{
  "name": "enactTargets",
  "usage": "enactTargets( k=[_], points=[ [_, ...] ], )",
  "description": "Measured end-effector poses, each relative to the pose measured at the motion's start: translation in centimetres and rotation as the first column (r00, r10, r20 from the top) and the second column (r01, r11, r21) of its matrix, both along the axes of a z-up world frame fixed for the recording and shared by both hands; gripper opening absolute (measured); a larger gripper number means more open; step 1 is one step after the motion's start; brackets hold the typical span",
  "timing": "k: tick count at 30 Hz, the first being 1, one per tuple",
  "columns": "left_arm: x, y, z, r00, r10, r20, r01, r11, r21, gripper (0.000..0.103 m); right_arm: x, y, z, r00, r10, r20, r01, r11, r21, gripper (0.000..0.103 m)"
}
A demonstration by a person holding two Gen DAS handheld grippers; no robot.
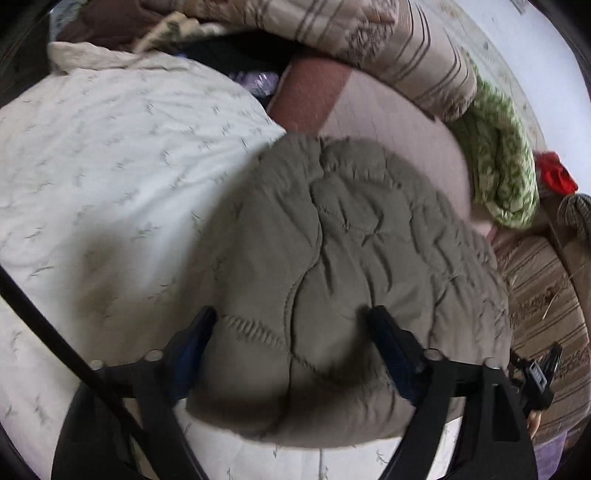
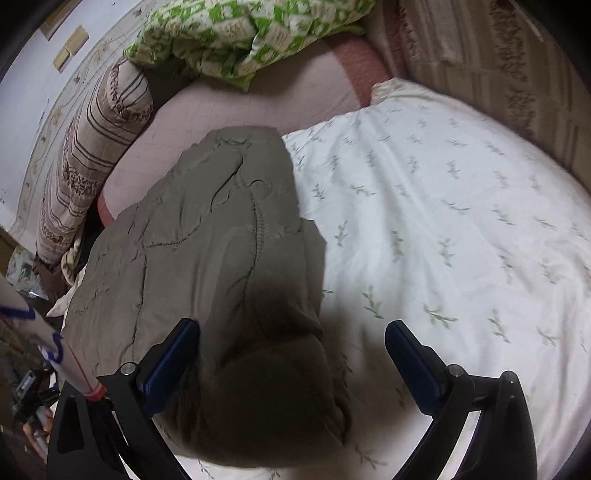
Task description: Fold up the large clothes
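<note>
A grey-olive quilted jacket [image 1: 351, 240] lies folded into a thick bundle on a white leaf-print sheet [image 1: 110, 166] spread over the bed. My left gripper [image 1: 291, 314] hovers over the bundle's near part, open wide, with the padded cloth below and between its blue-padded fingers [image 1: 199, 343]; the pads do not press on it. In the right wrist view the jacket [image 2: 207, 240] runs away from me on the left. My right gripper [image 2: 292, 325] is open wide, its left finger [image 2: 173, 362] over the jacket's edge and its right finger over the bare sheet [image 2: 443, 221].
A striped rolled quilt [image 1: 388, 40] [image 2: 92, 147] and a green patterned blanket [image 1: 495, 166] [image 2: 240, 33] lie along the far side of the bed. Pink bedding [image 2: 258, 103] shows beyond the jacket. A red cloth [image 1: 557, 173] sits at the far right.
</note>
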State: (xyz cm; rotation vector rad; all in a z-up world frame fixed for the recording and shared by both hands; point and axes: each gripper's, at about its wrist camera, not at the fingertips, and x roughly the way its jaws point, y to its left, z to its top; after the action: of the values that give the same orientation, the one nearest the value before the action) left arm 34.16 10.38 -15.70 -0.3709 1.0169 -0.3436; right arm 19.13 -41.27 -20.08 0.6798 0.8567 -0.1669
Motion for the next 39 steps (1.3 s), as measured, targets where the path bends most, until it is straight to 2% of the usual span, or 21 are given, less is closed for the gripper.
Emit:
enactTargets(
  k=[1, 4, 6, 7, 8, 9, 11, 12, 14, 16, 18, 20, 22, 24, 27, 29, 32, 34, 35, 36, 39],
  points=[
    [0.5, -0.1, -0.6, 1.0, -0.008, -0.02, 0.008, 1.0, -0.012, 0.092, 0.5, -0.1, -0.4, 1.0, 0.016, -0.003, -0.016, 1.0, 0.023, 0.103],
    [1.5, -0.1, -2.7, 0.995, -0.018, -0.102, 0.005, 0.992, -0.126, 0.095, 2.0, -0.7, -2.3, 0.998, 0.059, 0.0, -0.058, 0.987, 0.15, 0.103],
    [1.5, -0.4, -2.9, 0.994, -0.018, -0.104, 0.003, 0.99, -0.142, 0.095, 3.2, -1.3, -3.9, 0.996, 0.081, 0.026, -0.085, 0.959, 0.271, 0.103],
    [1.3, -0.7, -2.5, 0.996, -0.033, -0.089, 0.02, 0.991, -0.135, 0.088, 3.4, -1.4, -4.4, 0.996, 0.079, 0.031, -0.085, 0.95, 0.301, 0.103],
    [1.1, -1.1, -1.8, 0.997, -0.046, -0.068, 0.038, 0.993, -0.116, 0.077, 3.7, -1.4, -4.8, 0.997, 0.074, 0.038, -0.082, 0.938, 0.337, 0.098],
    [0.8, -1.5, -1.0, 0.997, -0.053, -0.052, 0.048, 0.994, -0.097, 0.072, 4.0, -1.4, -4.9, 0.995, 0.078, 0.056, -0.094, 0.922, 0.376, 0.082],
    [-0.2, -2.0, 0.9, 0.998, -0.06, -0.008, 0.059, 0.996, -0.07, 0.054, 4.1, -1.3, -4.1, 0.993, 0.086, 0.081, -0.111, 0.907, 0.405, 0.063],
    [-0.8, -2.0, 1.9, 0.998, -0.061, 0.009, 0.061, 0.996, -0.066, 0.051, 3.9, -1.1, -3.3, 0.991, 0.097, 0.095, -0.127, 0.907, 0.402, 0.054],
    [-1.9, -2.0, 3.5, 0.997, -0.066, 0.038, 0.068, 0.995, -0.067, 0.045, 3.3, -1.0, -2.0, 0.987, 0.106, 0.117, -0.144, 0.906, 0.399, 0.046],
    [-3.2, -1.9, 4.6, 0.996, -0.074, 0.059, 0.077, 0.995, -0.059, 0.045, 2.4, -0.8, -0.5, 0.983, 0.112, 0.146, -0.161, 0.905, 0.394, 0.044],
    [-4.6, -1.7, 4.5, 0.996, -0.082, 0.045, 0.083, 0.996, -0.037, 0.045, 1.0, -0.5, 1.1, 0.976, 0.127, 0.176, -0.185, 0.912, 0.366, 0.044],
    [-5.0, -1.5, 3.3, 0.996, -0.086, 0.006, 0.086, 0.996, -0.001, 0.054, 0.2, -0.3, 1.3, 0.975, 0.142, 0.171, -0.195, 0.916, 0.35, 0.045],
    [-4.9, -1.3, 1.7, 0.997, -0.056, -0.049, 0.058, 0.998, 0.031, 0.062, -0.1, -0.1, 0.2, 0.983, 0.146, 0.115, -0.175, 0.933, 0.315, 0.06],
    [-4.8, -0.5, 1.3, 0.996, -0.036, -0.076, 0.034, 0.999, -0.023, 0.062, 0.0, -0.3, -1.6, 0.993, 0.12, 0.02, -0.121, 0.953, 0.277, 0.082],
    [-5.7, 1.3, 3.1, 1.0, -0.001, -0.021, -0.001, 0.997, -0.083, 0.062, -0.8, -1.9, -1.2, 0.999, 0.04, 0.015, -0.043, 0.952, 0.303, 0.084],
    [-6.5, 2.7, 4.9, 0.997, 0.068, 0.044, -0.064, 0.995, -0.082, 0.062, -2.7, -3.7, 0.6, 0.996, -0.077, 0.055, 0.059, 0.96, 0.274, 0.086],
    [-7.6, 3.1, 7.4, 0.975, 0.177, 0.136, -0.181, 0.983, 0.017, 0.063, -5.5, -5.8, 2.7, 0.964, -0.248, 0.098, 0.223, 0.95, 0.217, 0.088],
    [-7.9, 1.4, 8.5, 0.966, 0.18, 0.185, -0.2, 0.976, 0.091, 0.063, -5.9, -5.4, 4.0, 0.954, -0.279, 0.11, 0.262, 0.954, 0.148, 0.086],
    [-7.8, 0.2, 8.7, 0.968, 0.158, 0.195, -0.182, 0.977, 0.111, 0.064, -5.4, -4.4, 4.8, 0.958, -0.259, 0.119, 0.248, 0.963, 0.103, 0.079],
    [-7.7, -1.7, 8.7, 0.974, 0.112, 0.199, -0.142, 0.979, 0.144, 0.064, -4.6, -3.3, 5.4, 0.965, -0.229, 0.128, 0.222, 0.973, 0.064, 0.071],
    [-7.3, -6.1, 7.7, 0.98, 0.009, 0.2, -0.053, 0.974, 0.218, 0.064, -1.4, 2.2, 7.3, 0.985, -0.069, 0.161, 0.08, 0.995, -0.062, 0.06]
  ],
)
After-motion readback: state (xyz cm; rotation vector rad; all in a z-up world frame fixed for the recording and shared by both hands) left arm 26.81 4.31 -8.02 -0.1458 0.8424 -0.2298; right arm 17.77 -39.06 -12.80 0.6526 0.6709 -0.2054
